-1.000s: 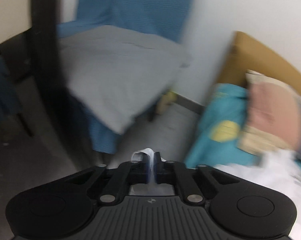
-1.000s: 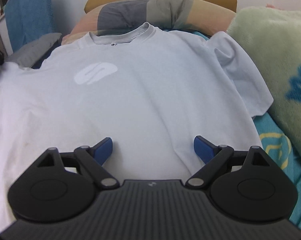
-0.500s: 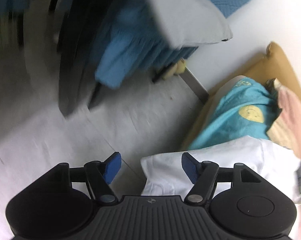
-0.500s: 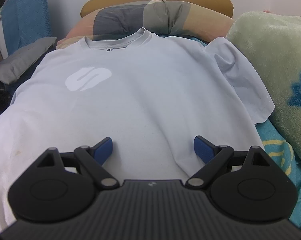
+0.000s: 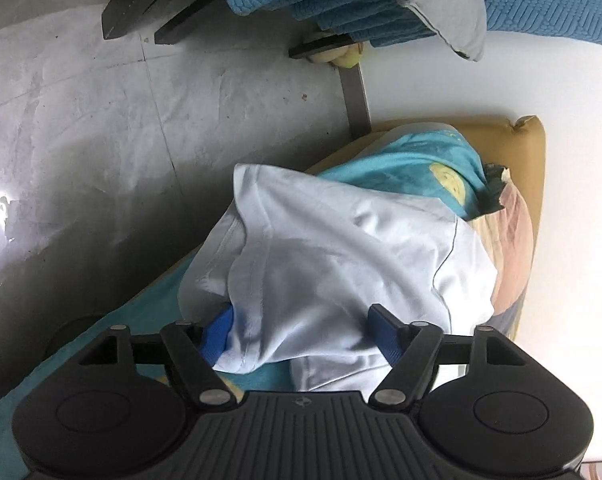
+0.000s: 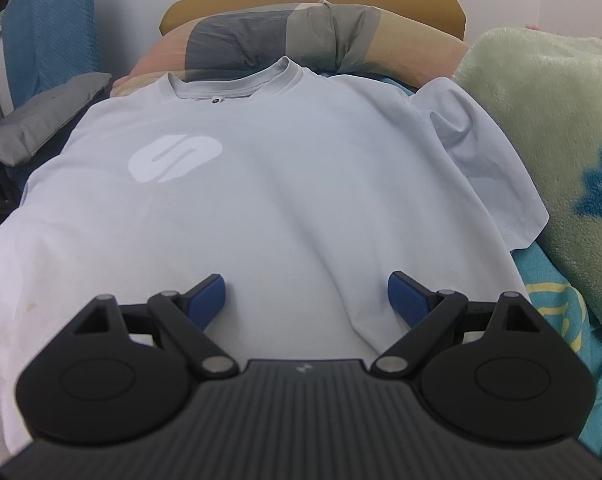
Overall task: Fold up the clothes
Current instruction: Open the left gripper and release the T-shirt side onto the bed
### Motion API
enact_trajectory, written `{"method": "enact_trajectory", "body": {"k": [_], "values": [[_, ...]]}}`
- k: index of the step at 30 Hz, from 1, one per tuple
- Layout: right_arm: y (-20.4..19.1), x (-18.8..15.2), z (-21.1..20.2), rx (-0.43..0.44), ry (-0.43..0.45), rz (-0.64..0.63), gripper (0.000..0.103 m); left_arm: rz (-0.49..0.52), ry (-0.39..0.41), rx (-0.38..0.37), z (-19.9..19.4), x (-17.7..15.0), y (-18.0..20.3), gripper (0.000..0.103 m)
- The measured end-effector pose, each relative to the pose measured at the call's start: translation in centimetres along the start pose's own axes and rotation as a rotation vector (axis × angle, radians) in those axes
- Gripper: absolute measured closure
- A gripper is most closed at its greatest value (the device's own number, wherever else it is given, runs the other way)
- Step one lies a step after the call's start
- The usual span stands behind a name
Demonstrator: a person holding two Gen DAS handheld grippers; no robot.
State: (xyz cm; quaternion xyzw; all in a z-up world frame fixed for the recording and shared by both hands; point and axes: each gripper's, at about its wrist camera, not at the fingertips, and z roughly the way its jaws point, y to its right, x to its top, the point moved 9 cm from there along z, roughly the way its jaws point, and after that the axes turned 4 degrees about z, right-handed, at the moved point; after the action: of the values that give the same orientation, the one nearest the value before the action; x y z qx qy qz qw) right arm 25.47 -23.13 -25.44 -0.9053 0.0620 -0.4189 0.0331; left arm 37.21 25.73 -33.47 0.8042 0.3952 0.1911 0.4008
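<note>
At the bed's left edge, our left gripper (image 5: pixel 301 334), clamped on cloth 1 second ago, now stands open over the white T-shirt's (image 6: pixel 269 208) released sleeve (image 5: pixel 333 256). Our right gripper (image 6: pixel 305 300) hovers open above the hem; folding can start.

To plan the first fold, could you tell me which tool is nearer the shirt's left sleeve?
Left. The left tool straddles the bunched sleeve at the bed's edge, jaws open. The right tool sits open over the t-shirt near its hem.

Your right tongs (image 6: pixel 303 296) hover spread wide over the white T-shirt (image 6: pixel 261 200) lying flat on the bed (image 6: pixel 557 304).
</note>
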Motion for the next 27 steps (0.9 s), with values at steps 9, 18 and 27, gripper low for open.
{"method": "enact_trajectory", "body": {"k": [9,18,27], "values": [[0.1,0.1,0.1,0.001,0.004,-0.002,0.012,0.349,0.209,0.276,-1.7,3.7,4.8,0.097],[0.3,0.3,0.0,0.016,0.008,0.006,0.012,0.678,0.293,0.556,-3.2,1.2,7.7,0.054],[0.1,1.5,-2.1,0.067,0.055,0.019,0.015,0.944,0.328,0.499,-10.2,-11.3,15.0,0.023]]}}
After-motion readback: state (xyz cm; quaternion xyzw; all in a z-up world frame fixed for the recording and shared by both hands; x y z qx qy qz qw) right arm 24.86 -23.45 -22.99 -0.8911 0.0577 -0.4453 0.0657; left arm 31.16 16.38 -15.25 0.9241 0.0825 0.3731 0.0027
